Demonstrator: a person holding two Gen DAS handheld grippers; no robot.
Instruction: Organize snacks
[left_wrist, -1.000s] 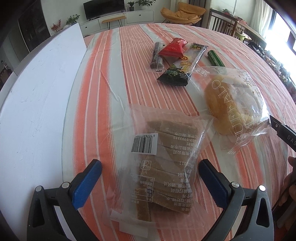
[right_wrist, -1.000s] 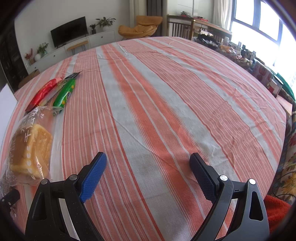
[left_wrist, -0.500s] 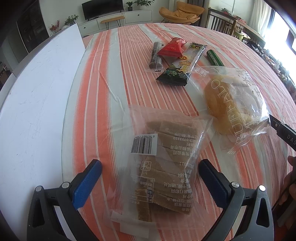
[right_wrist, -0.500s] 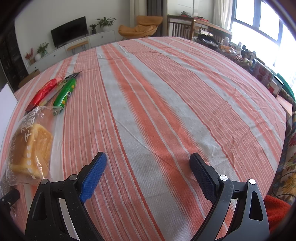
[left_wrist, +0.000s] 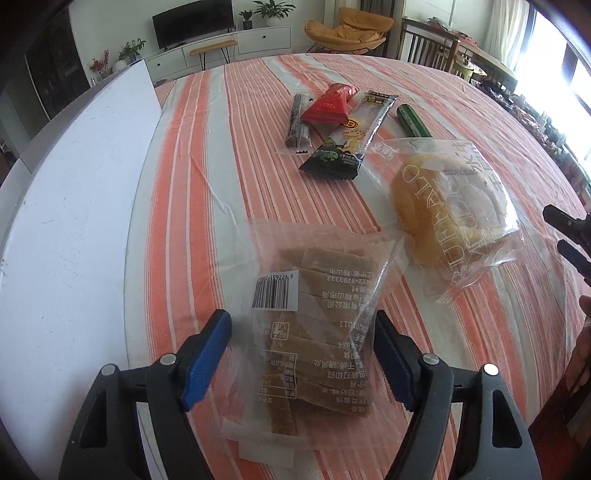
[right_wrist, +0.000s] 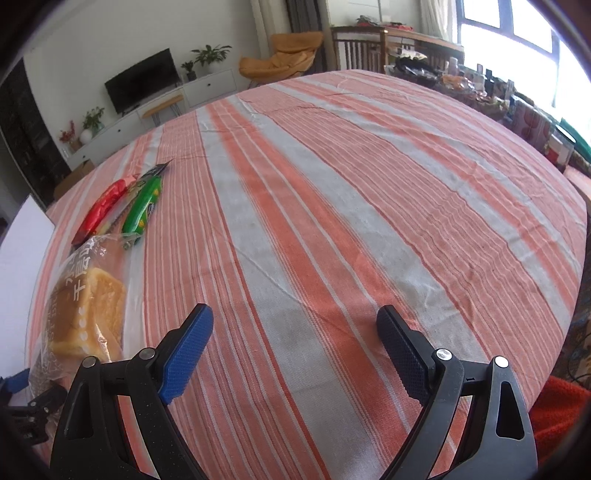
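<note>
A clear bag of brown sliced cakes (left_wrist: 317, 325) lies on the striped tablecloth between the fingers of my left gripper (left_wrist: 301, 354), which is open around its near half. A bagged yellow bread (left_wrist: 443, 210) lies to its right and also shows in the right wrist view (right_wrist: 85, 306). Further back lie a dark stick snack (left_wrist: 296, 123), a red packet (left_wrist: 330, 105), a long black-and-clear packet (left_wrist: 351, 142) and a green stick (left_wrist: 412, 120). My right gripper (right_wrist: 295, 350) is open and empty over bare cloth.
A white board (left_wrist: 74, 206) covers the table's left side. The right gripper's tip shows at the right edge of the left wrist view (left_wrist: 569, 229). The striped cloth (right_wrist: 369, 184) stretches to the right. Cluttered items stand past the far right edge (right_wrist: 480, 88).
My left gripper has moved forward a little and its fingers have narrowed around the bag of brown cakes. The right gripper has not moved.
</note>
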